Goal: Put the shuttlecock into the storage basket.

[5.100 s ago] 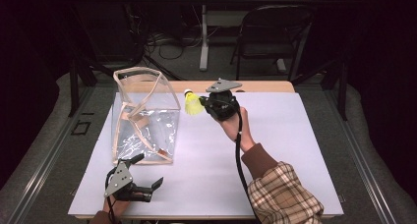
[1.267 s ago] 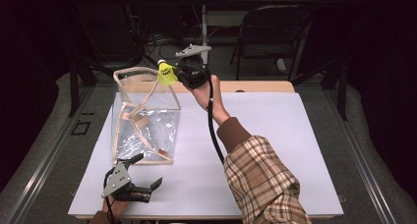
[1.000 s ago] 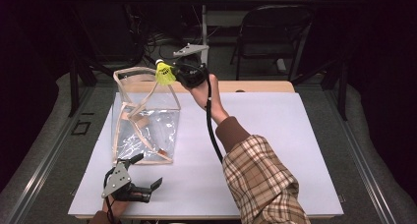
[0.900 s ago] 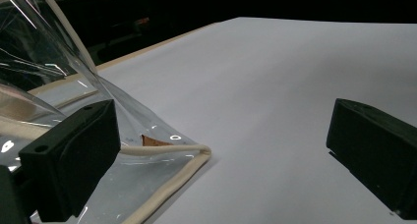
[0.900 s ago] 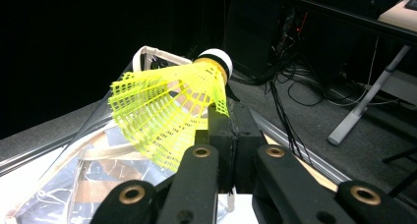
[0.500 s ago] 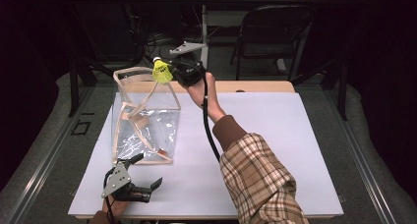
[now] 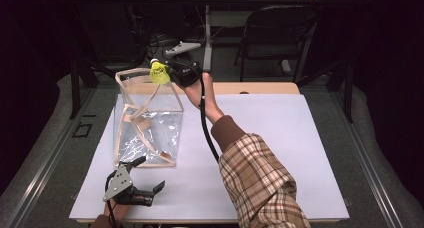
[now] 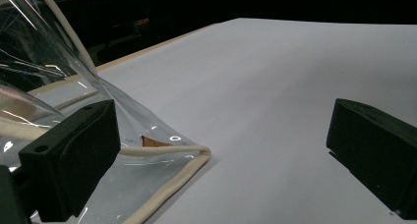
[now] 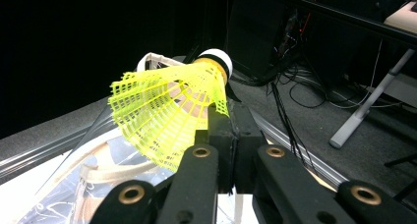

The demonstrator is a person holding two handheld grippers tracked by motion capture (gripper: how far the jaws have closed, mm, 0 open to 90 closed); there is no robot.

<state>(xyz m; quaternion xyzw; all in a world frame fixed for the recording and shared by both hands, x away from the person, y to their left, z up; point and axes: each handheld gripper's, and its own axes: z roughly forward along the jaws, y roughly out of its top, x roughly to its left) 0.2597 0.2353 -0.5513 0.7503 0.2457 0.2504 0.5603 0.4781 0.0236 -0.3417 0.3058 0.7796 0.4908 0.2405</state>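
The left hand-held gripper [image 7: 150, 189] lay at the near edge of the desk [image 7: 300, 153], its jaws standing wide apart with nothing between them. In the left gripper view one of its pads [image 8: 74, 160] sat just beside the near corner of a clear plastic bag [image 8: 59, 101] with cream piping along its edges; whether that pad touched the plastic could not be told, while the other pad [image 8: 376, 155] stood well apart from the bag over bare white desk. Just beyond that gripper the bag [image 7: 147, 120] stood upright, its open mouth facing up and a cream strap lying inside it. Farther off, a plaid-sleeved arm [image 7: 255, 178] reached forward and up, carrying the right hand-held gripper [image 7: 169, 75] at the far rim of the bag. That gripper's jaws were closed as tight as they go on the edge of a yellow shuttlecock [image 7: 158, 74], pinching the mesh skirt. In the right gripper view the shuttlecock [image 9: 172, 111] stuck out ahead of the jaws, its white-banded cork tip pointing away and upward, with the bag's mouth and strap directly beneath it. Behind the desk, cables [image 7: 165, 38] lay on the floor near a folding chair [image 7: 280, 38].
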